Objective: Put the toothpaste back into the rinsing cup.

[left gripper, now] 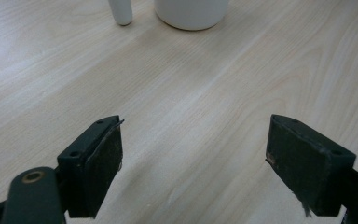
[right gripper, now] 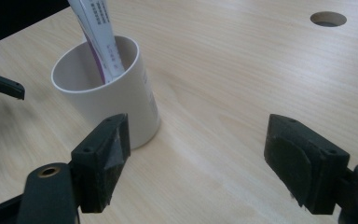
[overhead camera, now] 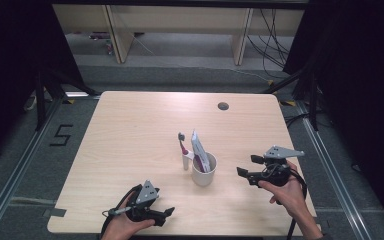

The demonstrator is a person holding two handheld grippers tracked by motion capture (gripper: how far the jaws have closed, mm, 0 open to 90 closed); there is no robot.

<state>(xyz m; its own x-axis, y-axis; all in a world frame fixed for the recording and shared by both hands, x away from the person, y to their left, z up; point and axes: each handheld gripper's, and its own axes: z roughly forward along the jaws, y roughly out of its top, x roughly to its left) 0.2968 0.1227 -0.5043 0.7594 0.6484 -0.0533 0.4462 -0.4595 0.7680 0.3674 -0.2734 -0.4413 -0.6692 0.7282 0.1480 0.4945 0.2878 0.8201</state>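
Both hand-held grippers, left and right, are apart and empty; the right could tip the white cup holding the toothpaste tube.

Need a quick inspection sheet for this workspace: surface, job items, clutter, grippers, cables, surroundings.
Surface: light wood table, round grommet hole near the far edge.
Job's things: white cup upright mid-table, toothpaste tube standing in it; toothbrush upright just left of the cup, in a small white holder.
Clutter: nothing seen.
Grippers: left gripper open, empty, near the front edge; right gripper open, empty, right of the cup, apart from it.
Cables: one trails from each gripper; more on the floor behind.
Surroundings: black curtains both sides, wooden furniture legs beyond, "5" marked on the floor.
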